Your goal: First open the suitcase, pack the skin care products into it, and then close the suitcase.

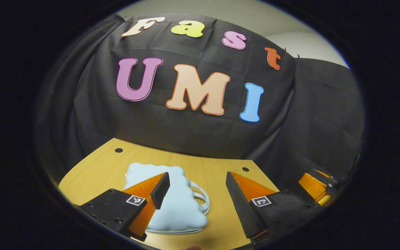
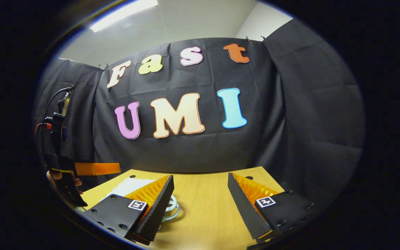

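we hold the left gripper (image 1: 197, 192) open just above the pale closed suitcase (image 1: 177, 205), handle side toward the open right gripper (image 2: 200, 199), which hangs farther off.

Count, left gripper view: one pale blue cloud-shaped suitcase (image 1: 177, 198) at 6 o'clock on one wooden table (image 1: 214, 166), lid down, with one looped handle (image 1: 201, 199) on its 3 o'clock side. Two dark round holes (image 1: 118, 150) in the tabletop, at 9 and 3 o'clock of its far edge. Two grippers: left gripper (image 1: 196, 191), right gripper (image 1: 319, 187) at 4 o'clock. One hand (image 2: 63, 180) seen in the right gripper view, at 8 o'clock.
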Tool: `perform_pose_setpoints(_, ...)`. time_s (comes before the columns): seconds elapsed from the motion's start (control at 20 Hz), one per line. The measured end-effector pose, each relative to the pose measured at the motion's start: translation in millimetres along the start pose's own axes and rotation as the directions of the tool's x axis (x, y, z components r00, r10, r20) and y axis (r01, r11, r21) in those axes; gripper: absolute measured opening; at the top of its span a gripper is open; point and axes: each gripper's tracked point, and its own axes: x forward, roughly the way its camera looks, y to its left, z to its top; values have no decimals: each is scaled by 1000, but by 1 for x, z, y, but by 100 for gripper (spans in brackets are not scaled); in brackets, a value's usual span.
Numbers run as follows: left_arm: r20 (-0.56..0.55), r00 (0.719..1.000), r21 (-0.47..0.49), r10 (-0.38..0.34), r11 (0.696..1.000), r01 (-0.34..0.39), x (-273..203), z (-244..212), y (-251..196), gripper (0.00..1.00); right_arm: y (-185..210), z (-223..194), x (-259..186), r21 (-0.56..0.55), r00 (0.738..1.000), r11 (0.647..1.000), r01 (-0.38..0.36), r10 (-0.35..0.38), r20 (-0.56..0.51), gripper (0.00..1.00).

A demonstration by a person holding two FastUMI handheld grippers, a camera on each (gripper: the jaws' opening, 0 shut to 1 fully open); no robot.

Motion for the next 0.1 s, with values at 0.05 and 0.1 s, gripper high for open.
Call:
perform_pose_setpoints(0.05,0,1000,3,-1,1000,1,1,1,-1,95,-2,2,-1,-3,1000,1000,4,-4,4,98)
perform_pose_setpoints(0.1,0,1000,5,-3,1000,3,2,1,-2,95,-4,3,-2,-5,1000,1000,8,-8,8,98)
